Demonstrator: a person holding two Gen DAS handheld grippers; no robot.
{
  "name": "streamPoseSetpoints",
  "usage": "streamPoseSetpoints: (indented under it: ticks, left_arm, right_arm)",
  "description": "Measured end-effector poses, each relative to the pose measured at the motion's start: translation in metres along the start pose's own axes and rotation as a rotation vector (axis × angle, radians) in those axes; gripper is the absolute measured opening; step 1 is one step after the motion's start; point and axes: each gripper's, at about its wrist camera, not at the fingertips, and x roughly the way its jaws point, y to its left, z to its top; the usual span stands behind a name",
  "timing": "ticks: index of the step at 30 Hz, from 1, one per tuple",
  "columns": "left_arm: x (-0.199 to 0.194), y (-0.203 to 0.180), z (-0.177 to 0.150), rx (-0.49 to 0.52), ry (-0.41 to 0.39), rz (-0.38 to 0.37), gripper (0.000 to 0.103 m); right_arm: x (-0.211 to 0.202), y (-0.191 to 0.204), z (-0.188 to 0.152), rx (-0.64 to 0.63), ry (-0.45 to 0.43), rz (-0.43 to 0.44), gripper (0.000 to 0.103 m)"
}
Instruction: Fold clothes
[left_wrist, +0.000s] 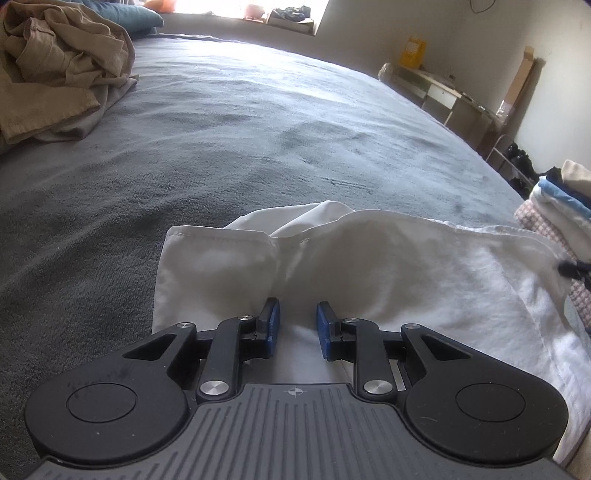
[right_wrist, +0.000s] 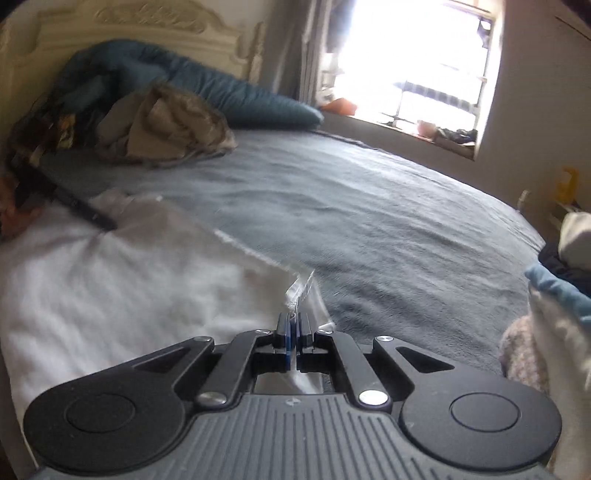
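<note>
A white garment lies partly folded on the grey bed cover. My left gripper is open, its blue pads resting on the white cloth near its front edge. My right gripper is shut on a corner of the white garment, which spreads to the left in the right wrist view. The other gripper's tip shows dark at the garment's far left edge there, and my right gripper's tip shows at the right in the left wrist view.
A heap of tan clothes lies at the bed's far left, by a teal pillow. A stack of folded clothes sits at the right. A desk stands by the wall, a window behind the bed.
</note>
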Motion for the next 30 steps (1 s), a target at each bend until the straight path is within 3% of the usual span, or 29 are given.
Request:
streamPoseSetpoints:
  ticks: [10, 14, 18, 24, 30]
  left_arm:
    - [0.001, 0.001, -0.001, -0.005, -0.010, -0.007, 0.023]
    - [0.001, 0.001, -0.001, -0.002, -0.009, -0.003, 0.023]
    - [0.000, -0.002, -0.001, -0.007, -0.010, 0.006, 0.023]
    - [-0.017, -0.003, 0.005, -0.051, -0.040, 0.010, 0.024]
    - [-0.100, 0.007, 0.004, -0.165, -0.220, 0.000, 0.032]
  right_arm:
    - [0.048, -0.071, -0.036, 0.422, 0.003, -0.035, 0.004]
    - [0.051, -0.084, -0.042, 0.512, 0.022, -0.085, 0.013]
    - [0.015, -0.072, -0.036, 0.464, -0.025, -0.191, 0.036]
    - [-0.071, -0.026, -0.030, 0.403, -0.088, -0.187, 0.036]
    - [-0.124, 0.022, -0.031, 0.341, -0.112, -0.134, 0.037]
